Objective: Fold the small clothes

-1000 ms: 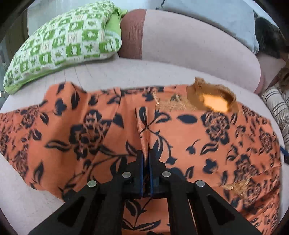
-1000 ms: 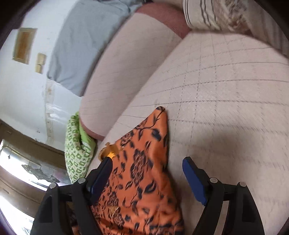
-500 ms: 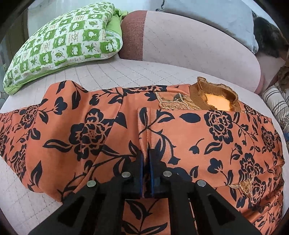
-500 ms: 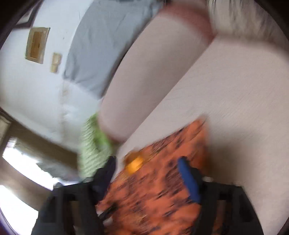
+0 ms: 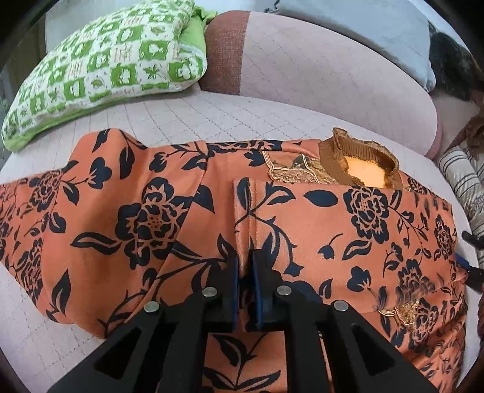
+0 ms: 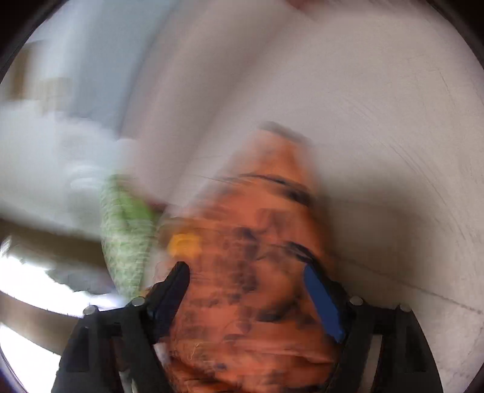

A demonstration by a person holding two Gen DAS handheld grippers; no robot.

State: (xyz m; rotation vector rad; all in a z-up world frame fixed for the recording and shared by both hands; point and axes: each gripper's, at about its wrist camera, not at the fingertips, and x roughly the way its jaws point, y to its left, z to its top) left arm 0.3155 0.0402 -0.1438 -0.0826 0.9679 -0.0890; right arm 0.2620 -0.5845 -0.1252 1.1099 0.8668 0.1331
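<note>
An orange top with black flowers (image 5: 157, 217) lies spread on the pale quilted sofa seat (image 5: 193, 112). Its brown ribbed collar (image 5: 360, 151) points to the back right. One sleeve is folded across the body. My left gripper (image 5: 245, 263) is shut on the cuff of that sleeve, near the middle of the garment. The right wrist view is heavily blurred. My right gripper (image 6: 248, 281) is open, its fingers either side of the orange top (image 6: 257, 235). Its tip (image 5: 472, 260) shows at the right edge of the left wrist view.
A green and white patterned pillow (image 5: 103, 63) lies at the back left of the sofa. The pink backrest (image 5: 317, 63) with a grey cloth (image 5: 363, 24) over it runs along the back. A striped fabric (image 5: 462, 178) lies at the right.
My left gripper has carried the sleeve forward over the body and the garment lies flatter. My right gripper has swung quickly over the garment's edge, staying open.
</note>
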